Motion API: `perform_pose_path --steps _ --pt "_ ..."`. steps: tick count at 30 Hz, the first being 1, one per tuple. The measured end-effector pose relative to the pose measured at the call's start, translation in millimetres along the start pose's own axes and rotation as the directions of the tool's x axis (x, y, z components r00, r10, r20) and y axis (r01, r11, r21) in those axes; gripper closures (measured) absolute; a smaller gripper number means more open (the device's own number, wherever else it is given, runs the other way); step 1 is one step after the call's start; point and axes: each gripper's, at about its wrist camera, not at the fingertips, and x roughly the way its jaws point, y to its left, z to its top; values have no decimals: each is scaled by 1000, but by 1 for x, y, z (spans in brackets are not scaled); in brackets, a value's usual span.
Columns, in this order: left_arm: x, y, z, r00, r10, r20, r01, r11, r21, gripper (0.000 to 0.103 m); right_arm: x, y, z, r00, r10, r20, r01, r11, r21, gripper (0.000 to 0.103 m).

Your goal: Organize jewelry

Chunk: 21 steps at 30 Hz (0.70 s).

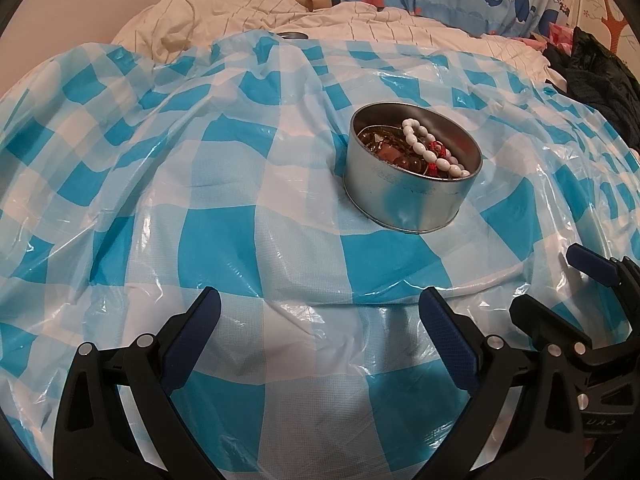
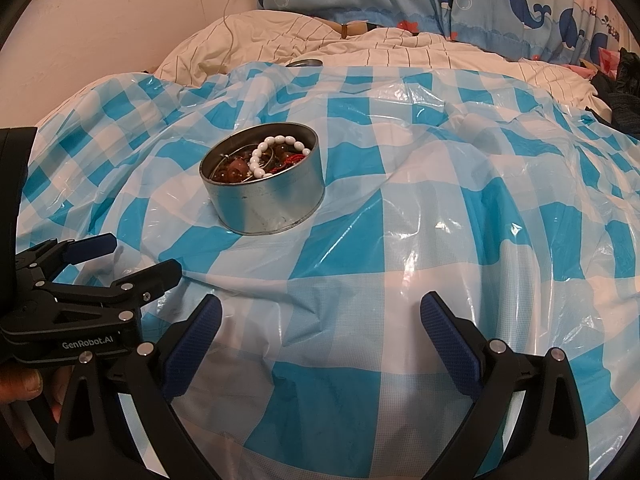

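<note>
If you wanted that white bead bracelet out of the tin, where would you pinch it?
Probably from above, on the white bead bracelet where its loop rides highest over the darker beads. The round tin walls block any sideways approach, and both grippers are open.

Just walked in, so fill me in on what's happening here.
A person holds a gripper in each hand over a blue-checked plastic sheet spread on a bed. The left gripper and right gripper both have open, empty jaws. A round metal tin holds the white bead bracelet and brown beads, untouched.
</note>
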Motion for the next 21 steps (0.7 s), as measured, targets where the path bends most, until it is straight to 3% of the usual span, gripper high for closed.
perform_pose_path --steps 21 --pt "-1 -2 -1 1000 2 -1 -2 1000 16 8 -1 7 0 1000 3 4 -3 1000 -3 8"
